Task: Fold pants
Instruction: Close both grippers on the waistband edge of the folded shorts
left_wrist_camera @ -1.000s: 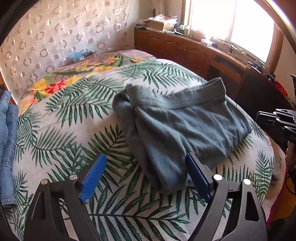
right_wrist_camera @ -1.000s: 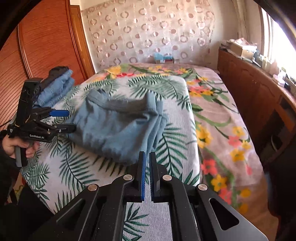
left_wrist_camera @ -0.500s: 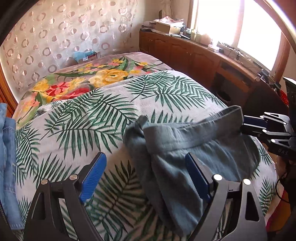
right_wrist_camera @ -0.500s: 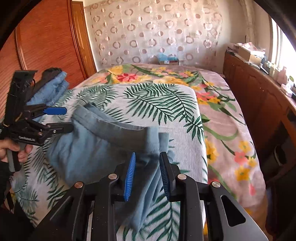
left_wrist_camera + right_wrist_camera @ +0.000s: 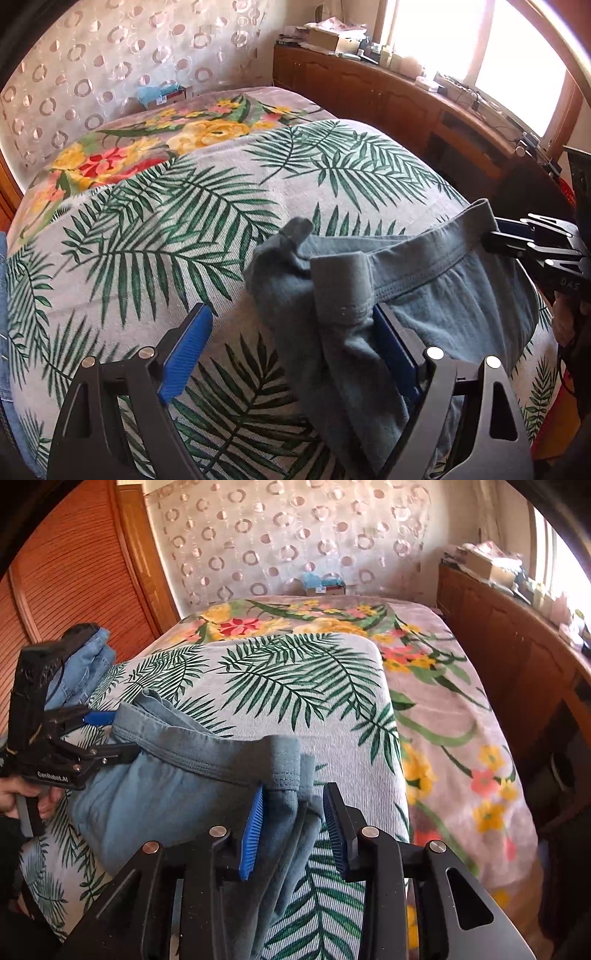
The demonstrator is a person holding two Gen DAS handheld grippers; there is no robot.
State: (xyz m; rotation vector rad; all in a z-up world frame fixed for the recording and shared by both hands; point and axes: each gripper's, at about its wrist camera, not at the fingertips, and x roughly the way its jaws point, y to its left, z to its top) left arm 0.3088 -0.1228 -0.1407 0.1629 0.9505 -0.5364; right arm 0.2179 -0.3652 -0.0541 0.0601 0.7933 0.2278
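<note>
pants [image 5: 436, 295]: grey-blue, soft knit, bunched at near edge of leaf-print bedspread [image 5: 184, 229]; limp, light, likely to sag and slide between holds.
waistband [image 5: 207, 753]: thicker stitched edge, stretched between both claws; best place to grip.
left gripper [image 5: 291, 350]: jaws spread wide, waistband corner draped against right pad, nothing pinched.
right gripper [image 5: 293, 827]: jaws partly apart, gathered folds between pads, not squeezed.
risk: loose folds slipping out unless several layers pinched together.
jeans [image 5: 83, 657]: stacked apart, by wardrobe.
</note>
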